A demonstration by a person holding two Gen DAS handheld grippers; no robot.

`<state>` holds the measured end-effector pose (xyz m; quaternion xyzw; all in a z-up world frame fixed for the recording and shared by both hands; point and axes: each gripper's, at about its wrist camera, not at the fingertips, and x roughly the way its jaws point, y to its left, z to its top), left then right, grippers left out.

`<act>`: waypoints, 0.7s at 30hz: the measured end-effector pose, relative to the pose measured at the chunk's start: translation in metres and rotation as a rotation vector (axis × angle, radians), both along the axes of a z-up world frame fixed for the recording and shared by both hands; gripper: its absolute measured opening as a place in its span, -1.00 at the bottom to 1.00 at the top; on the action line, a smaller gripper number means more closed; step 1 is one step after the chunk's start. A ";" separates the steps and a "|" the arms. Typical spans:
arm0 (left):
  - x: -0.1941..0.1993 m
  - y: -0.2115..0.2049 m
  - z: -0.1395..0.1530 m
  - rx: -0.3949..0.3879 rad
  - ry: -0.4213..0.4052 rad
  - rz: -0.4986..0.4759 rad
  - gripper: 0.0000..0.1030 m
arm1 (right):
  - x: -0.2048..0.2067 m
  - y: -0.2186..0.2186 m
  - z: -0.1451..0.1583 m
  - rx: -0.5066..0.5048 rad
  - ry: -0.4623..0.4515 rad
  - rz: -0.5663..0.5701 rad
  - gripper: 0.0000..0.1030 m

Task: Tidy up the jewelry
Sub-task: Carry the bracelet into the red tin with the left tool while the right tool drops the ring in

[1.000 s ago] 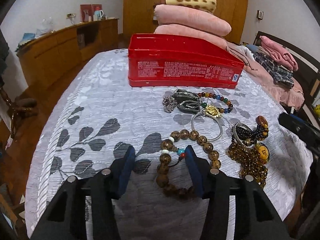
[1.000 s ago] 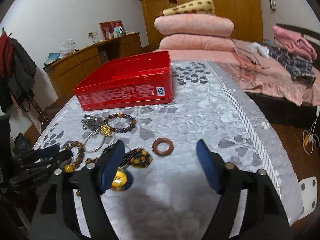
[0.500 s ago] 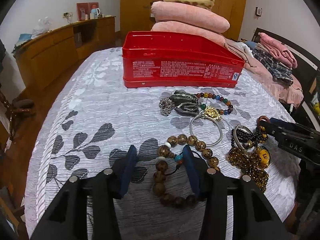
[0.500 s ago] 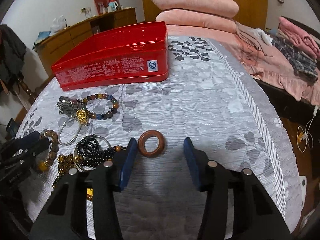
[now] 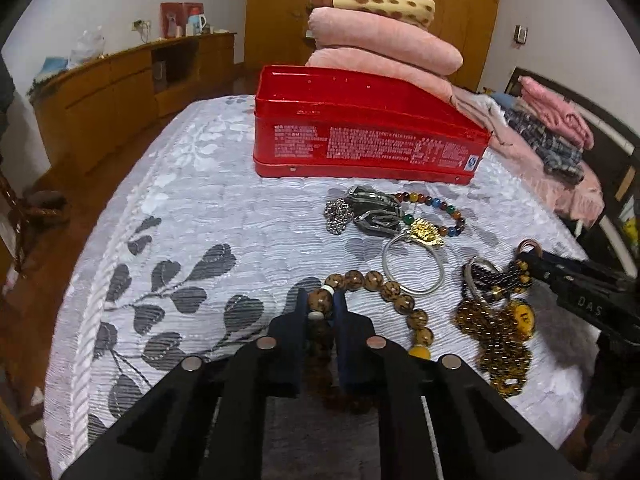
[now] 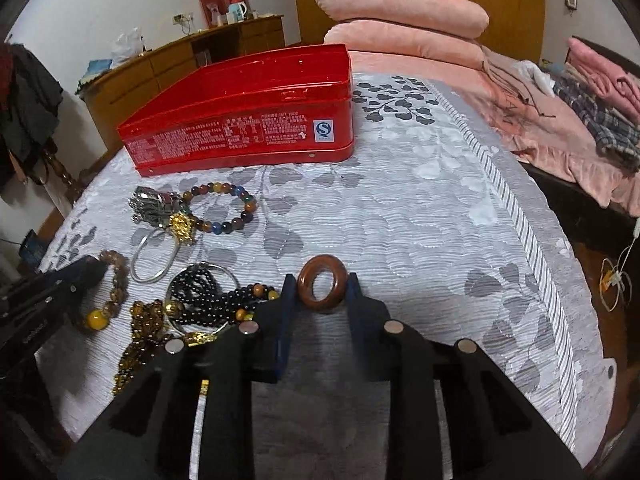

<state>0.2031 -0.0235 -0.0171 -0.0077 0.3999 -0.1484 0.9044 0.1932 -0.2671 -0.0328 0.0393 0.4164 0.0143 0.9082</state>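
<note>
Two hand-held grippers work over a grey leaf-patterned bedspread where jewelry lies loose, ready to go into an open red tin box that stands just behind it.

The left gripper is closing its jaws on a brown wooden bead bracelet, its pads already pinching one bead near a white spacer so the strand can be lifted. The right gripper is also closing, and a brown wooden ring sits tilted up between its pads, which touch its sides.

Other pieces lie near, among them a multicoloured bead bracelet and a silver bangle.

The tin's side carries dense white print, too small to read, and a blue "QS" mark. In the left wrist view, the right gripper's body reads "DAS".
</note>
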 end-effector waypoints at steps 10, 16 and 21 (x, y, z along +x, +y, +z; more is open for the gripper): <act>-0.001 0.005 0.027 -0.060 -0.081 0.006 -0.76 | 0.001 -0.001 0.028 0.054 -0.076 0.008 -0.54; 0.011 0.002 0.047 -0.092 -0.132 0.013 -0.76 | 0.017 0.007 0.041 0.091 -0.110 0.030 -0.54; 0.024 -0.004 0.066 -0.114 -0.181 0.010 -0.76 | 0.035 0.012 0.051 0.119 -0.131 0.042 -0.54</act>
